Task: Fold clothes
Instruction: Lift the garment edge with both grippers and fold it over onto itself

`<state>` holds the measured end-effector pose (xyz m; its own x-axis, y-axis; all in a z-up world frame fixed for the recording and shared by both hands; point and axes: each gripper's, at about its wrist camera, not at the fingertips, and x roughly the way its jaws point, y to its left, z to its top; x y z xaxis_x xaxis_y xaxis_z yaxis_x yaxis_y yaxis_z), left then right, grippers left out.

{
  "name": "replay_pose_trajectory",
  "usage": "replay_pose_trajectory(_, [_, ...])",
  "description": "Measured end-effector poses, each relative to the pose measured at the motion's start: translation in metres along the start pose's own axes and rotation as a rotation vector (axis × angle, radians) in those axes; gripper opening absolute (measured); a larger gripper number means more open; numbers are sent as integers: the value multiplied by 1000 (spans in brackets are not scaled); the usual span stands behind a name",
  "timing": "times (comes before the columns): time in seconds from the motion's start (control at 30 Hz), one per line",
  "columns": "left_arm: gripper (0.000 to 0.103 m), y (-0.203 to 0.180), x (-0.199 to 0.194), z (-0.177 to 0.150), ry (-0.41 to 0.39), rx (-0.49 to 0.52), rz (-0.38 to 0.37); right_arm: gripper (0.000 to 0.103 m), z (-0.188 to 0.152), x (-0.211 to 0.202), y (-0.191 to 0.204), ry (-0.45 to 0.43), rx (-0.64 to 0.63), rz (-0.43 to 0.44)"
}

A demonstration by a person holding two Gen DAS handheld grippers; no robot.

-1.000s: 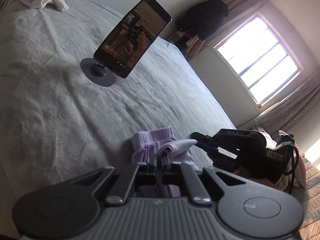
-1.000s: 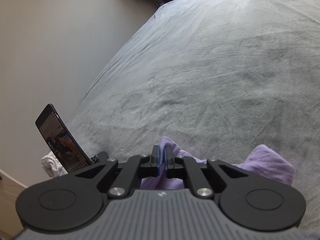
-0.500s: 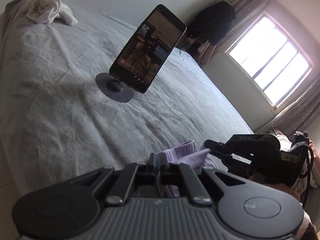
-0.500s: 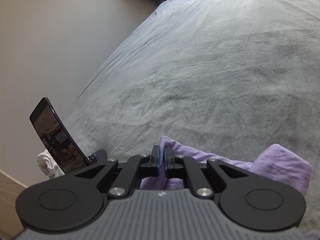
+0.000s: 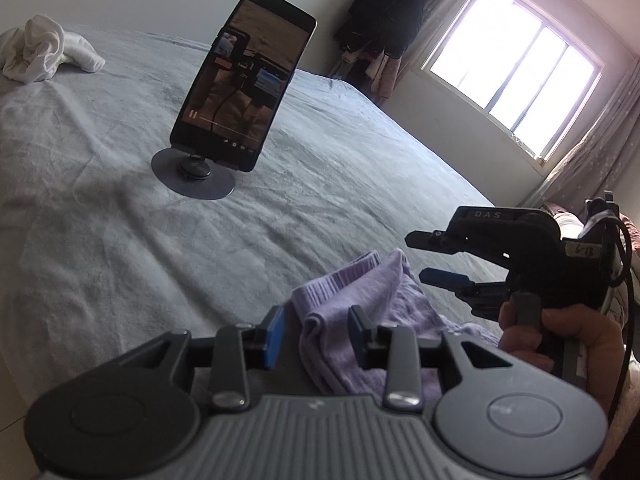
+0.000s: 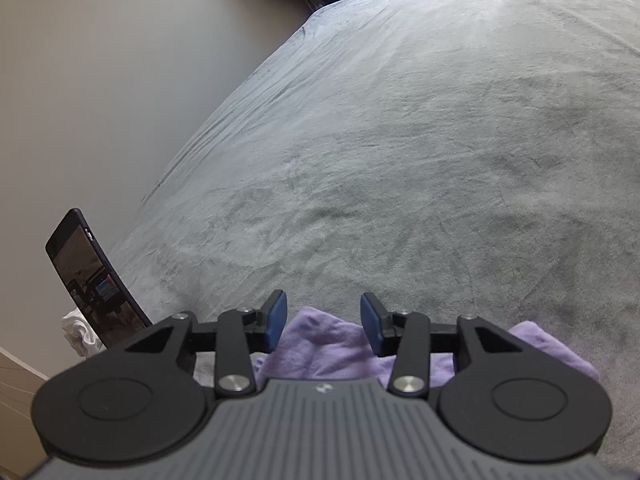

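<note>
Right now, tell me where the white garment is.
The white garment lies crumpled on the grey bedspread at the far left of the left wrist view, beyond the phone on its stand.

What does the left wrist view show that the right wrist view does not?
Only the left wrist view: the window, dark hanging clothes, and the right hand-held gripper with the hand holding it.

Only the right wrist view: the long bare stretch of bed.

Both: the purple garment, the phone on its stand, the white cloth, and jaws opening off the garment.
</note>
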<state>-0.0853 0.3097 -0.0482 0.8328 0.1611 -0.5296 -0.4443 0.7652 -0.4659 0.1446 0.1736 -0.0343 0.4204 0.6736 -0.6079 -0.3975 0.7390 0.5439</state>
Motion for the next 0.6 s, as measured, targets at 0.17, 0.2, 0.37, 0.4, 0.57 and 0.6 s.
replay_pose_trajectory(0.17, [18, 2, 5, -3, 1, -9, 9, 45, -3, 12, 3, 20, -41, 6])
replay_pose_trajectory(0.2, [11, 2, 6, -4, 1, -7, 9, 45, -5, 13, 4, 23, -49, 5])
replay_pose_trajectory(0.37, [4, 2, 1, -5, -23, -21, 3, 2, -15, 11, 9, -3, -119, 10])
replay_pose_trajectory(0.4, [3, 2, -1, -4, -33, -23, 1, 2, -17, 8, 11, -20, -132, 6])
replay_pose_trajectory(0.57, [3, 0, -11, -2, -72, -39, -3, 2, -17, -3, 18, -92, -146, 6])
replay_pose_trajectory(0.6, [3, 1, -12, -2, -77, -43, 0, 2, -16, -4, 19, -99, -150, 9])
